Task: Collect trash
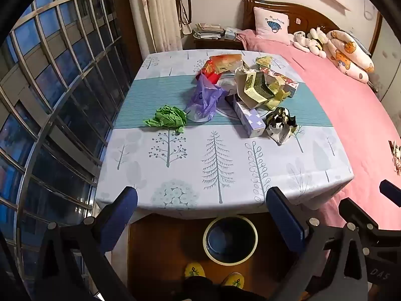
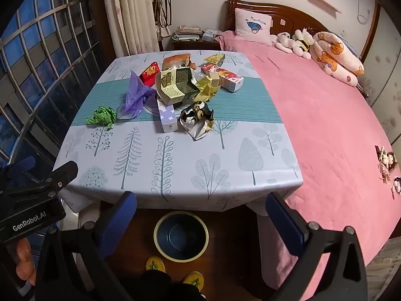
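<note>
A: How are the two grippers being held?

B: The left gripper (image 1: pixel 201 215) is being held with its jaws spread wide, nothing between them, above the near table (image 1: pixel 225 175) edge. The right gripper (image 2: pixel 200 219) is being held likewise, wide apart and empty.

A: Where is the trash being kept?

B: It is being kept in a heap at mid-table: a green paper ball (image 1: pixel 168 119) at the left, a purple bag (image 1: pixel 204 100) just beside it, a yellow carton (image 1: pixel 255 87), a purple box (image 1: pixel 250 119) and a crumpled foil wrapper (image 1: pixel 279 124).

A: And the bin?

B: The bin (image 1: pixel 230 239) is being kept on the floor below the table edge, in front of two yellow slippers (image 1: pixel 194 271).
</note>
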{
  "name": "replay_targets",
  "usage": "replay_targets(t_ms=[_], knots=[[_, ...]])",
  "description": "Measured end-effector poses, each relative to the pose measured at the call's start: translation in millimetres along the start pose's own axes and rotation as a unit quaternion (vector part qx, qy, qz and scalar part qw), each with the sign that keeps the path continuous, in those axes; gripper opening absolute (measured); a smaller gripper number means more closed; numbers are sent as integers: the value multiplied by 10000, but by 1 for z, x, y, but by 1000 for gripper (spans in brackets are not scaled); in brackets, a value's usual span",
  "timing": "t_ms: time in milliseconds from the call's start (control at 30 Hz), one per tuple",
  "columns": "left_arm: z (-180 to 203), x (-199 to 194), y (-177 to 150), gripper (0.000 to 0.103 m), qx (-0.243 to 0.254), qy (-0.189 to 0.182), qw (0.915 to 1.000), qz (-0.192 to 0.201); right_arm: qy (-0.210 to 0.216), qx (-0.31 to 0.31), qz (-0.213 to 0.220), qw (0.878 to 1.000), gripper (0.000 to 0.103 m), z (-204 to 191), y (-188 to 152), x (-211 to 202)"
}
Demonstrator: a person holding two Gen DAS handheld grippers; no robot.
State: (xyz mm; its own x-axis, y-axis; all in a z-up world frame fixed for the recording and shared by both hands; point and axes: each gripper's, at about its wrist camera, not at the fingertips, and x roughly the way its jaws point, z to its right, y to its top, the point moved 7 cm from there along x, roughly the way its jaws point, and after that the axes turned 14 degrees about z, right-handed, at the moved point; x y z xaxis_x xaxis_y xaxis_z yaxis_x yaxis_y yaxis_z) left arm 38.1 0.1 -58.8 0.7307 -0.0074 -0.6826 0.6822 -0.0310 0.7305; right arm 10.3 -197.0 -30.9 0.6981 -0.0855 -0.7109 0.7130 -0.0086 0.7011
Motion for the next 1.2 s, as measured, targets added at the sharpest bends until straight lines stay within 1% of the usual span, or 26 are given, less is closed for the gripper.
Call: replay_targets(t_ms=[233, 400, 433, 500, 533, 600, 900, 1200], knots=[[0, 0, 0, 102, -39, -27, 10000, 34, -4, -45, -53, 10000, 103, -3, -1, 1], [4, -6, 9, 101, -60, -2, 9999, 107, 30, -45, -16, 10000, 103, -6, 5, 6], [1, -4, 9, 101, -74, 8, 9999, 110, 32, -51, -12, 10000, 103, -6, 6, 6], [-2, -4, 8, 95, -121, -1, 9998, 161, 37, -55, 16, 10000, 103, -7, 7, 5], [-3, -5, 8, 95, -136, -5, 9997, 183, 44, -57, 29, 10000, 103, -7, 9, 6], [-3, -5, 8, 94, -139, -6, 9997, 201, 59, -54, 87, 9999, 103, -4, 5, 1], [-2, -6, 11, 94, -187, -92, 9995, 243, 92, -76, 111, 9999, 103, -5, 9, -2], [-2, -8, 15, 94, -224, -113, 9993, 286, 151, -130, 202, 9996, 100, -9, 13, -4]])
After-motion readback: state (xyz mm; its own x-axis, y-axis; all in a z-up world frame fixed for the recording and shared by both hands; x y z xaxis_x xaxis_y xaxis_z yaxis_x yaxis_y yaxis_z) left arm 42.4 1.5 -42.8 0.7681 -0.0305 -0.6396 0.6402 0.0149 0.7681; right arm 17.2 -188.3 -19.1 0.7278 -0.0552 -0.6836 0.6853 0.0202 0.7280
